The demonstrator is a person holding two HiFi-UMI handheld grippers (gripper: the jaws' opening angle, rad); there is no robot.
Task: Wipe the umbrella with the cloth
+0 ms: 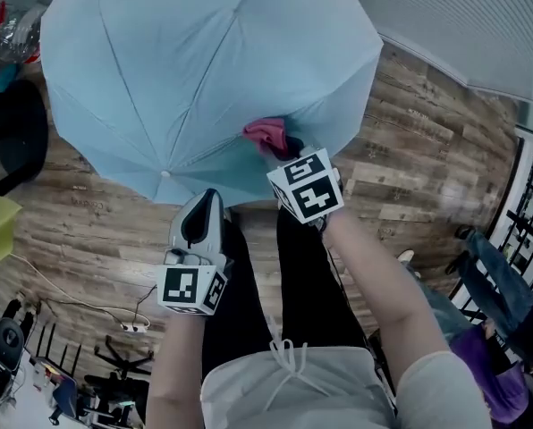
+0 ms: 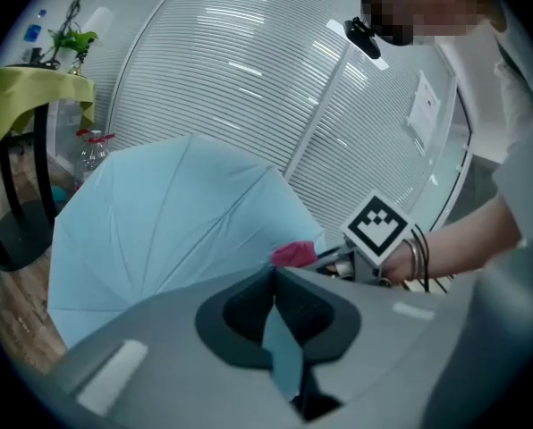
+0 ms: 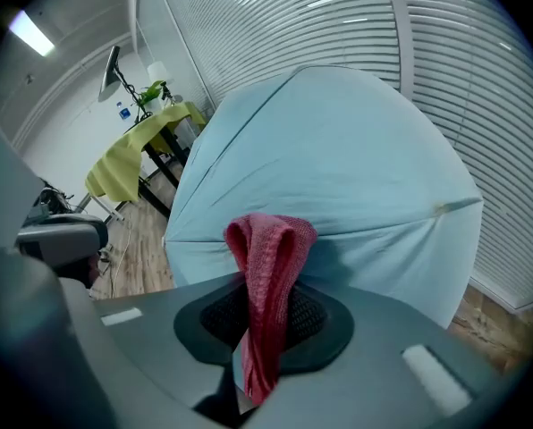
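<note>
The right gripper (image 3: 265,322) had its jaws clamped on the cloth (image 3: 268,266), whose folded end stuck out ahead, at or just short of the umbrella (image 3: 338,168). The open canopy lay straight ahead, over the floor (image 1: 410,150), its near rim toward the person. The left gripper (image 2: 275,315) was closed on that rim's fabric, likely steadying it, so the right seemed placed to wipe.

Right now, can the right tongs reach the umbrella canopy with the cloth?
Probably yes. The right tongs grip the pink cloth, which sits right by the blue umbrella canopy with nothing between. The left tongs pinch the canopy edge, off to the side.
</note>
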